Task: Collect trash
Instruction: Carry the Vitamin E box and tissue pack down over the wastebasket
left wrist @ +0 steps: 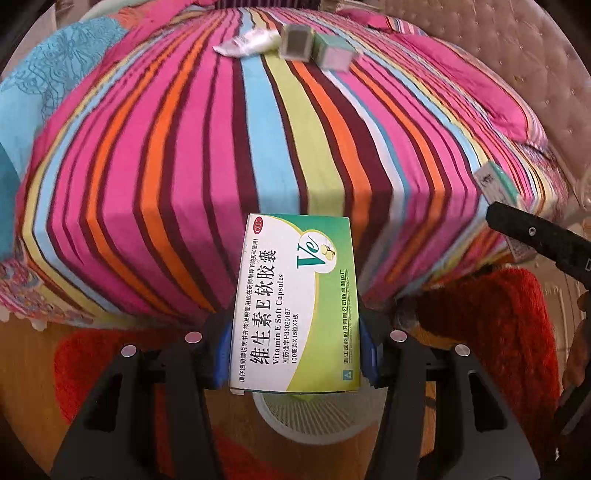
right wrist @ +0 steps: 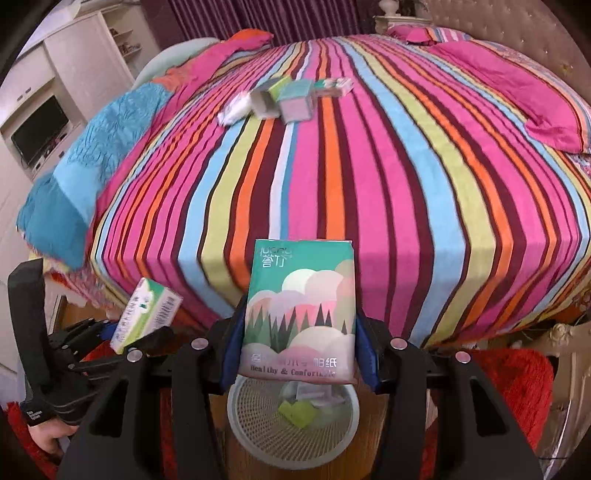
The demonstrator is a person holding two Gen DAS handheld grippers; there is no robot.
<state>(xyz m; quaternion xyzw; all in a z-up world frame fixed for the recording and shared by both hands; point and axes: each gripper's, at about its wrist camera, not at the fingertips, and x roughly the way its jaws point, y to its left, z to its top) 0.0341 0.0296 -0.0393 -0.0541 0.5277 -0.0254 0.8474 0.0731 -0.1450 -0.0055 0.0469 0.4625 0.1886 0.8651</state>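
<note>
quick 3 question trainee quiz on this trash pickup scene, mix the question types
1. True or false: the left tool grips a green and white vitamin E capsule carton.
2. What does the right tool hold? A) pastel forest-print tissue pack B) bottle C) nothing
3. Fill in: below both tools stands a white mesh ____.

Key: 1 true; 2 A; 3 basket. More small boxes lie on the striped bedspread.

A wide bed under a striped sheet filled the room, with a tufted beige headboard at its far end. A blue blanket lay along one side. White cabinets held a dark screen. Red rug covered wooden floor; purple curtains hung behind.
</note>
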